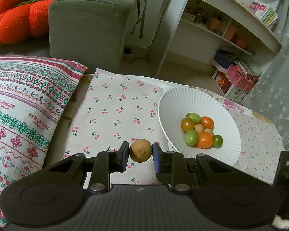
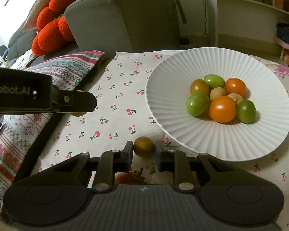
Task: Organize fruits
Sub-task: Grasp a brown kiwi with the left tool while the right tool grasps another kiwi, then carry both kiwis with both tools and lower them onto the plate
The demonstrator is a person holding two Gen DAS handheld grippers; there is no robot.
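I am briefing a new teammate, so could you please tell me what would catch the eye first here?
The ribbed white plate at right, heaped with orange and green cherry tomatoes. Nearer, each gripper's fingers pinch a small round brownish fruit above the cherry-print cloth. Behind, a bright red knitted cushion lies on the grey sofa.

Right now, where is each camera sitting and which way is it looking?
Left wrist: sits behind the left claw, looking down over the cloth; the claw pinches a brown fruit.
Right wrist: sits behind the right claw, looking down at the plate; it pinches a small fruit, and the left claw shows at the left.
Both show the plate and cloth.
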